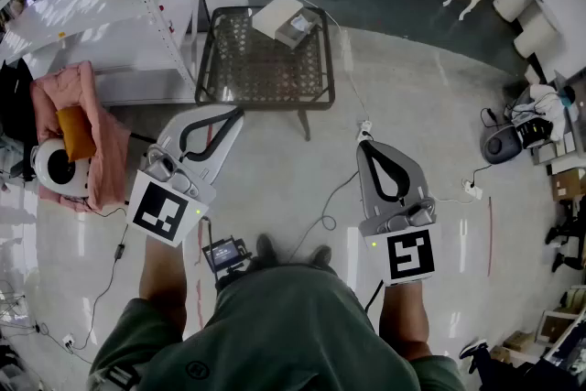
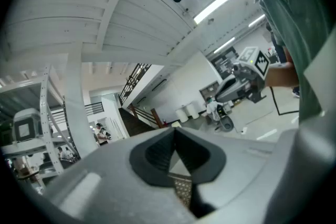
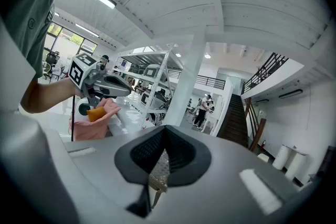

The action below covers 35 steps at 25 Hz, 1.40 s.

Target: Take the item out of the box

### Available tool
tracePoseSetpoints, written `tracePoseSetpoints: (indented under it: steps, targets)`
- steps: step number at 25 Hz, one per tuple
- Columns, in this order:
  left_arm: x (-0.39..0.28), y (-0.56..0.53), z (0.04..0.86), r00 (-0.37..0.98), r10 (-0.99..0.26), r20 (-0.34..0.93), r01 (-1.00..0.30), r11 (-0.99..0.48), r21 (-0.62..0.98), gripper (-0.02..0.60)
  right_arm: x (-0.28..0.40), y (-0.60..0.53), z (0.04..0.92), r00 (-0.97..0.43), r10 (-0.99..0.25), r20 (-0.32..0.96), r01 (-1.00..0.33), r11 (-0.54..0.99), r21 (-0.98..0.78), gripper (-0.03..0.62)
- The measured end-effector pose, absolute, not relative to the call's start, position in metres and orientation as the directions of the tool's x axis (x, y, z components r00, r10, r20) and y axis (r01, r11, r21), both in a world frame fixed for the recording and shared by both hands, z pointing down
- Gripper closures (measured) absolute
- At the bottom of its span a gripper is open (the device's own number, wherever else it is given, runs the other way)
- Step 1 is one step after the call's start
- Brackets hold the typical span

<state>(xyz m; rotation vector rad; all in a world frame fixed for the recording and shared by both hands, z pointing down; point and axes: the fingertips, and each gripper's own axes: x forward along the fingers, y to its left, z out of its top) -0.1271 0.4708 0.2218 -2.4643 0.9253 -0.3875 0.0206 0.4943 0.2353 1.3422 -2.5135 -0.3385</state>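
A white cardboard box (image 1: 285,19) lies on the far right part of a small dark mesh-top table (image 1: 240,69); what it holds cannot be made out. Both grippers hang over the floor, well short of the table. My left gripper (image 1: 237,114) points toward the table's near edge with its jaws shut and nothing between them (image 2: 175,131). To the right of the table, my right gripper (image 1: 363,145) is also shut and empty (image 3: 164,128). Each gripper view catches the other gripper: the right gripper (image 2: 242,79) and the left gripper (image 3: 101,84).
A white shelving rack (image 1: 110,5) stands at the left. A pink cloth with an orange cushion (image 1: 77,134) and a round white device (image 1: 57,166) lie below it. Cables and a power strip (image 1: 471,189) cross the floor. A small device (image 1: 226,254) sits by my feet.
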Motion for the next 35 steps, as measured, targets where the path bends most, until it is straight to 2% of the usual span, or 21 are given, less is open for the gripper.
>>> tracePoseSetpoints:
  steps: [14, 18, 23, 27, 35]
  targets:
    - [-0.157, 0.461, 0.237, 0.765, -0.636, 0.102, -0.504, -0.69, -0.519, 0.58, -0.011, 0.489, 0.243, -0.496, -0.859, 0.129, -0.804, 0.51, 0.305, 0.588]
    - [-0.161, 0.454, 0.238, 0.767, -0.633, 0.104, -0.505, -0.696, -0.511, 0.58, -0.016, 0.481, 0.232, -0.504, -0.859, 0.088, -0.815, 0.507, 0.28, 0.588]
    - [-0.141, 0.442, 0.246, 0.784, -0.609, 0.119, -0.479, -0.716, -0.508, 0.58, 0.003, 0.47, 0.228, -0.488, -0.87, 0.075, -0.826, 0.488, 0.283, 0.588]
    - [-0.123, 0.43, 0.26, 0.758, -0.641, 0.125, -0.541, -0.724, -0.428, 0.578, 0.024, 0.455, 0.238, -0.499, -0.863, 0.08, -0.825, 0.501, 0.26, 0.588]
    - [-0.052, 0.381, 0.272, 0.706, -0.687, 0.171, -0.574, -0.696, -0.431, 0.579, 0.092, 0.396, 0.251, -0.571, -0.818, 0.069, -0.787, 0.569, 0.237, 0.588]
